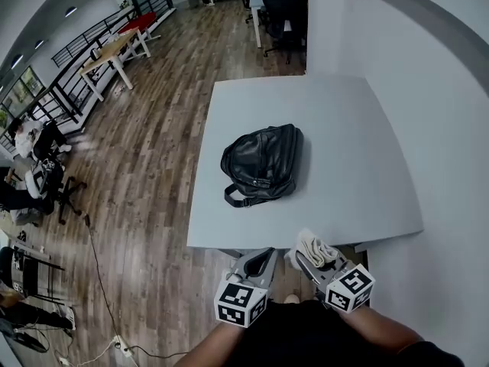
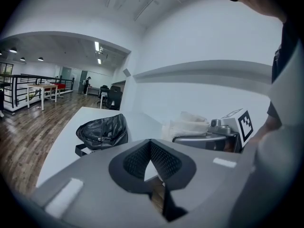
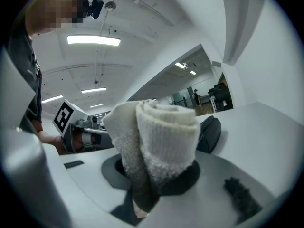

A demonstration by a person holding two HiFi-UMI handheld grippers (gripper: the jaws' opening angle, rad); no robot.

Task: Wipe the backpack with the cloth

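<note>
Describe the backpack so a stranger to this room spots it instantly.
Start at the pale grey table by the white wall. Near its middle lies the backpack: black, shiny, a strap loop toward the front edge. It alone is dark; the cloth at the front edge is white.

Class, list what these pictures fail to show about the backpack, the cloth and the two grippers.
- Backpack: its underside, in the head view, is hidden by its own body. In the right gripper view the cloth covers most of it.
- Right gripper: its pad faces, in its own view, are buried in the cloth.
- Cloth: its spread-out shape cannot be told, because it is bunched up.
- Left gripper: nothing is hidden; its jaws are together and empty.
</note>
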